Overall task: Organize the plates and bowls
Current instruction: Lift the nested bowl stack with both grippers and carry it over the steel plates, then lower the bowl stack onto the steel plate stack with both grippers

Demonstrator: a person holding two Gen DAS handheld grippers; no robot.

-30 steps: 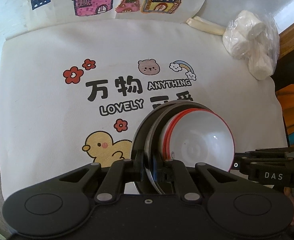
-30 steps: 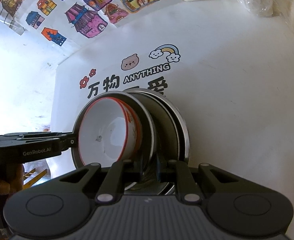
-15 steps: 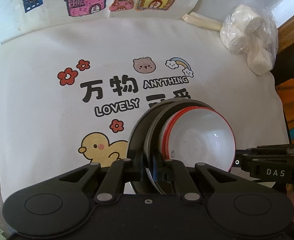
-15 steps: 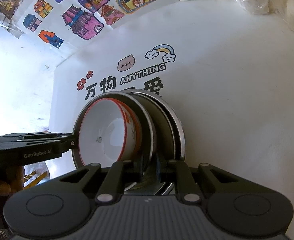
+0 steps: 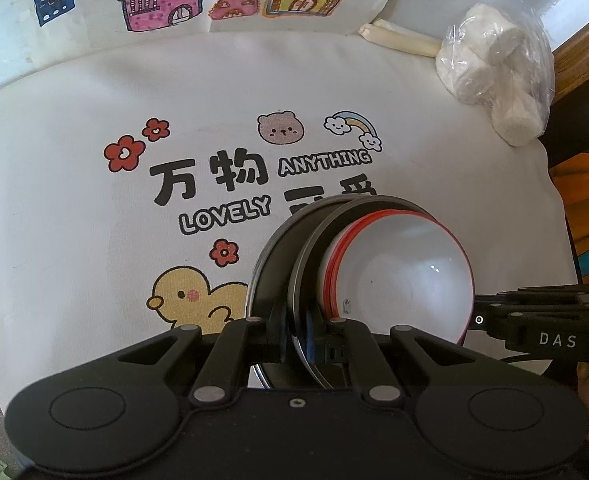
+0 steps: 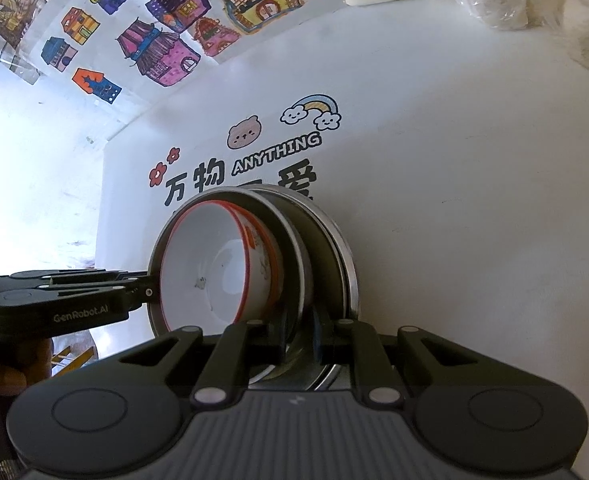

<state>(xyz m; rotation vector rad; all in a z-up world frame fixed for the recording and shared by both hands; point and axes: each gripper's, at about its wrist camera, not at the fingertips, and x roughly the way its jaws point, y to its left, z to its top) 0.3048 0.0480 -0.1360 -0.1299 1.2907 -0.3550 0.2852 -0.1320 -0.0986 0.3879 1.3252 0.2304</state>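
White cloth [image 5: 74,208], bowl stack [image 5: 394,276] seemingly clamped between both tongs.

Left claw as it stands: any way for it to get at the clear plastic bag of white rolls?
Probably not: the left claw is shut on the metal plates' rim, and the bag of white rolls lies across the cloth.
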